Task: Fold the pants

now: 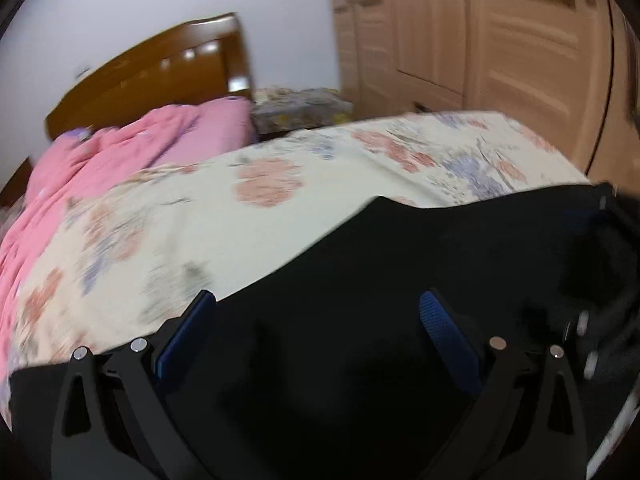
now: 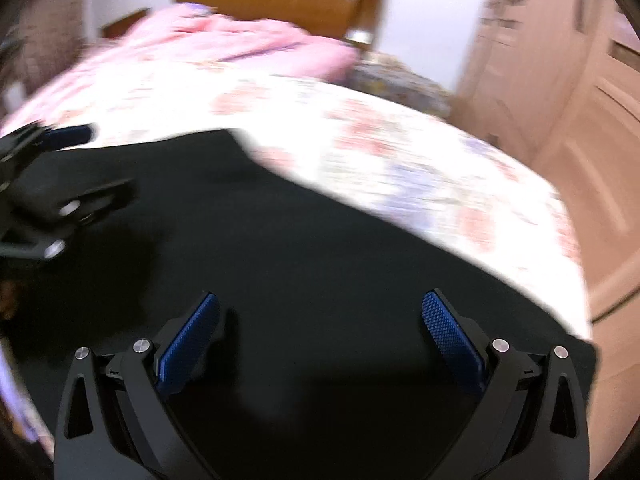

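Observation:
Black pants (image 1: pixel 380 280) lie spread flat on the floral bedsheet (image 1: pixel 240 208), filling the lower part of both views (image 2: pixel 300 240). My left gripper (image 1: pixel 318 308) is open above the pants, with nothing between its blue pads. My right gripper (image 2: pixel 320 308) is open too, also above the black cloth and empty. In the right wrist view the left gripper (image 2: pixel 60 168) shows at the left edge over the pants. In the left wrist view part of the right gripper (image 1: pixel 600 280) shows at the right edge. Both views are blurred by motion.
A pink quilt (image 1: pixel 100 168) is bunched at the head of the bed by the wooden headboard (image 1: pixel 160 68). A patterned box (image 1: pixel 300 108) stands beside the bed. A wooden wardrobe (image 1: pixel 500 40) lines the right wall. The bed's right edge (image 2: pixel 572 248) is near the pants.

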### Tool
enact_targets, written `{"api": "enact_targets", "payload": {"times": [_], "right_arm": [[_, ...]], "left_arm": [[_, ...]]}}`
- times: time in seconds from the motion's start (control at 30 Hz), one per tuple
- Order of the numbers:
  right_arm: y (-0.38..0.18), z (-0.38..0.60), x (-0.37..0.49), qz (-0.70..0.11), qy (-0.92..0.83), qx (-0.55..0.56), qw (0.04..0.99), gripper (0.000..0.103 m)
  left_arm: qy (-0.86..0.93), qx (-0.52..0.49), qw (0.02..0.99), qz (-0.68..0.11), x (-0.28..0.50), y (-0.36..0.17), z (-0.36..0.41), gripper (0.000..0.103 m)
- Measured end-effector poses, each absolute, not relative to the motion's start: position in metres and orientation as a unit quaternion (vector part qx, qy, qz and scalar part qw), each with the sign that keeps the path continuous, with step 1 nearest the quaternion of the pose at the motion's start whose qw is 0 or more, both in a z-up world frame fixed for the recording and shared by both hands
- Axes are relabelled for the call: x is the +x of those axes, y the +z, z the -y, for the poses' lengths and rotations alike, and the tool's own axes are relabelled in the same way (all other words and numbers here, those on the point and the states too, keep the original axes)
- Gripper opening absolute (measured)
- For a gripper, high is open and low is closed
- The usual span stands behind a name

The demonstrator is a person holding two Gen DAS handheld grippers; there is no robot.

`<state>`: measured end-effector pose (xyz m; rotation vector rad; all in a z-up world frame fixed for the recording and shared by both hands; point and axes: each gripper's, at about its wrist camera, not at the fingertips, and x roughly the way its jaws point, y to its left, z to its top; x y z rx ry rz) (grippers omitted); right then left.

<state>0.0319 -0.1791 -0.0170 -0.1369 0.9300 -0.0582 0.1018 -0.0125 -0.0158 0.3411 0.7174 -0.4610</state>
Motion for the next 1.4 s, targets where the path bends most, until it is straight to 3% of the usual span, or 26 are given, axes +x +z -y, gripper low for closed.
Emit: {"api": "enact_targets", "payload": {"times": [0.07, 0.13, 0.2, 0.37, 0.63, 0.83, 1.17, 1.33, 1.4], "right_arm": [[-0.031, 0.215, 0.04, -0.467, -0.052, -0.058, 0.881, 0.098], [-0.029, 0.252, 0.039, -0.468, -0.038, 0.014, 0.883, 0.097], [-0.025, 0.262, 0.037, -0.455, -0.039, 0.006, 0.889, 0.098], [-0.028, 0.278, 0.041, -0.451, -0.068, 0.025, 0.89, 0.098], [-0.005, 0.246, -0.004, -0.413, -0.051, -0.009, 0.909, 0.098], [-0.033, 0.219, -0.047, -0.466, -0.058, -0.063, 0.88, 0.098], [-0.028, 0.233, -0.067, -0.482, -0.087, -0.036, 0.871, 0.098], [-0.013, 0.207, -0.085, -0.46, -0.072, -0.052, 0.883, 0.098], [-0.015, 0.195, -0.091, -0.457, -0.05, -0.053, 0.886, 0.098]], "left_arm": [[-0.204, 0.195, 0.881, -0.378, 0.116, -0.042, 0.027, 0.102], [-0.213, 0.165, 0.874, -0.404, 0.127, -0.05, 0.024, 0.102], [-0.207, 0.135, 0.873, -0.42, 0.136, -0.052, 0.011, 0.102], [-0.193, 0.153, 0.877, -0.412, 0.134, -0.055, 0.018, 0.102], [-0.187, 0.159, 0.88, -0.408, 0.13, -0.051, 0.019, 0.102], [-0.19, 0.153, 0.879, -0.411, 0.13, -0.05, 0.017, 0.102], [-0.187, 0.149, 0.88, -0.41, 0.13, -0.05, 0.015, 0.102], [-0.202, 0.092, 0.891, -0.396, 0.077, -0.02, -0.016, 0.101], [-0.184, 0.119, 0.901, -0.374, 0.044, -0.018, -0.028, 0.101]]}}
